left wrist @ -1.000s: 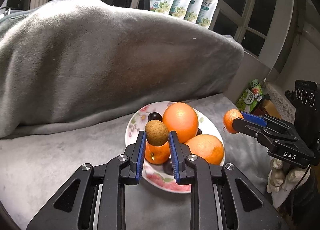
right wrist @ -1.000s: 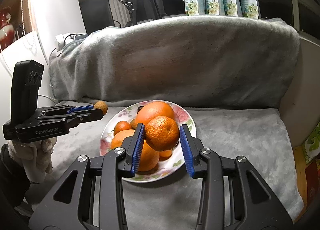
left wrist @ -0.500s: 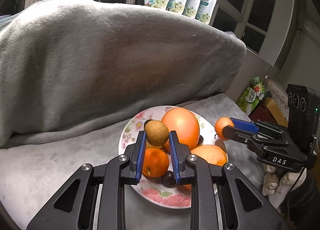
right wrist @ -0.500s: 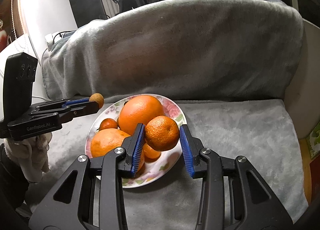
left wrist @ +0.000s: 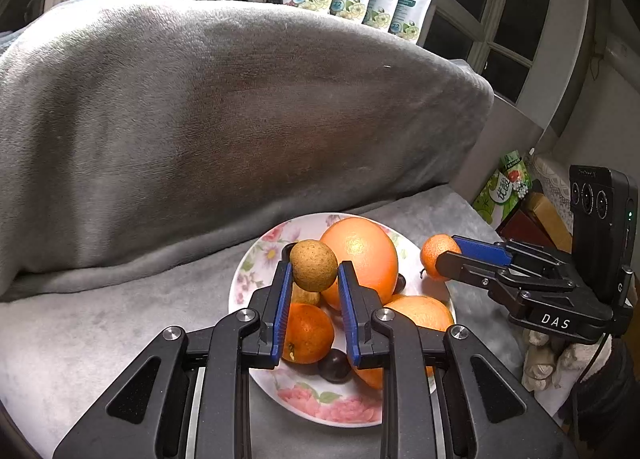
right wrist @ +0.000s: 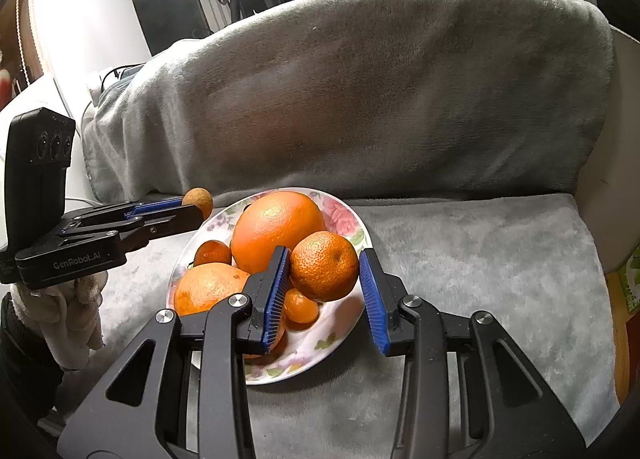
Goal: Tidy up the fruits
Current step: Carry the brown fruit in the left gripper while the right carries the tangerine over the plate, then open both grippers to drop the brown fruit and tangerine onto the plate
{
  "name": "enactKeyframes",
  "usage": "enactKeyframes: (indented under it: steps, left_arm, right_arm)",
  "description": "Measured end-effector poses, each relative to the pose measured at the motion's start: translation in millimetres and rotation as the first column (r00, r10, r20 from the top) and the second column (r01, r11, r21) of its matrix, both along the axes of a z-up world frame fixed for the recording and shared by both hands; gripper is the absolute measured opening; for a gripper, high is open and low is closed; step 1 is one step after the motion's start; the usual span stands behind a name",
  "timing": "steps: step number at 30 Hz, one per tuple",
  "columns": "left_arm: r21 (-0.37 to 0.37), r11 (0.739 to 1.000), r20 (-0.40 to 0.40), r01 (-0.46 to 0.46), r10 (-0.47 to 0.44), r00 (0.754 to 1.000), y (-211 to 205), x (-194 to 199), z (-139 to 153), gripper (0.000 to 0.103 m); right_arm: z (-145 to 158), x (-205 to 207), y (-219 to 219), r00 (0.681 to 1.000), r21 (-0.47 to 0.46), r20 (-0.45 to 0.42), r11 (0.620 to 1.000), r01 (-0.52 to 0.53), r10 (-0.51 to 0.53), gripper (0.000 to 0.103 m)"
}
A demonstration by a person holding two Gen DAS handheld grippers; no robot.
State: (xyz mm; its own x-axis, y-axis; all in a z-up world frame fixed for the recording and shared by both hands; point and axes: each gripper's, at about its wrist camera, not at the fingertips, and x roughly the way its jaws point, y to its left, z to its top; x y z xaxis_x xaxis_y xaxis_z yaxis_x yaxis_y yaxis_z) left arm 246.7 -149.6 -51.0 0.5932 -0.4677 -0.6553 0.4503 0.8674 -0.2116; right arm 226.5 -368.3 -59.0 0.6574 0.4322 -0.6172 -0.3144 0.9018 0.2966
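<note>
Orange mandarin [right wrist: 324,265] above floral plate [right wrist: 344,219]

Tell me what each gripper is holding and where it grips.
Left gripper pinches a small brown fruit by its sides; right gripper holds a mandarin across its middle.

Dim indoor light, sharp, fisheye-warped edges

Gripped a brown fruit [left wrist: 313,265] in the left gripper [left wrist: 313,279] above a floral plate [left wrist: 256,259] of oranges, while the right gripper [left wrist: 442,259] pinched a mandarin [left wrist: 434,253] beside the rim.
</note>
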Motion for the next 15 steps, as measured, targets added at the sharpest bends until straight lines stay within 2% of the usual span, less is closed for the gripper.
enactKeyframes:
  steps: [15]
  left_arm:
    - [0.0,1.0,-0.005,0.005,-0.006,1.0,-2.7,0.4,1.3,0.022]
  right_arm:
    - [1.8,-1.2,-3.2,1.0,0.029,-0.008,0.999,0.017,-0.017,0.038]
